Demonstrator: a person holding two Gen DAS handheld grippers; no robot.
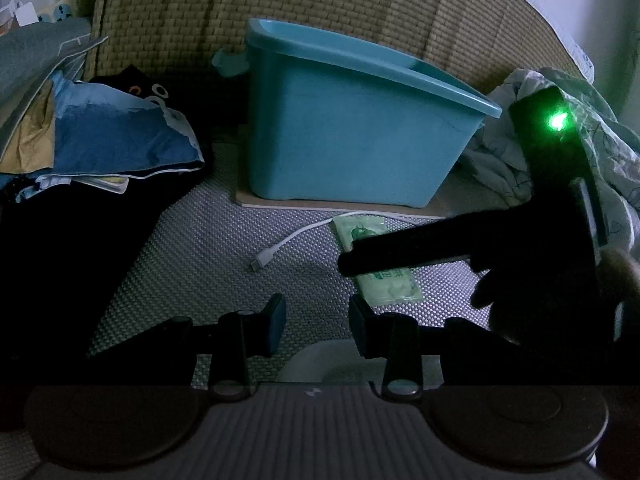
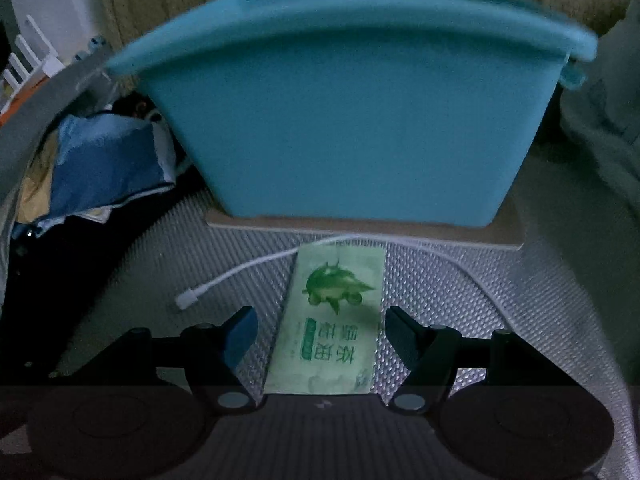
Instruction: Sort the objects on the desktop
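A: The right gripper (image 2: 320,344) has its jaws wide, straddling the green sachet (image 2: 332,320) but clear of it.

B: And the left gripper (image 1: 318,328)?

A: Nearly shut, holding nothing.

B: The sachet lies flat on the woven mat (image 2: 440,288), just before the blue bin (image 2: 352,120), beside a white cable (image 2: 240,276).

A: Probably light, thin, floppy; pinch across its long edges.

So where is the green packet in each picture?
Left wrist view: green packet lies right of centre, partly hidden under the dark right gripper.
Right wrist view: green packet lies bottom centre, between the open fingers.
Shared landmark: the blue bin behind it.
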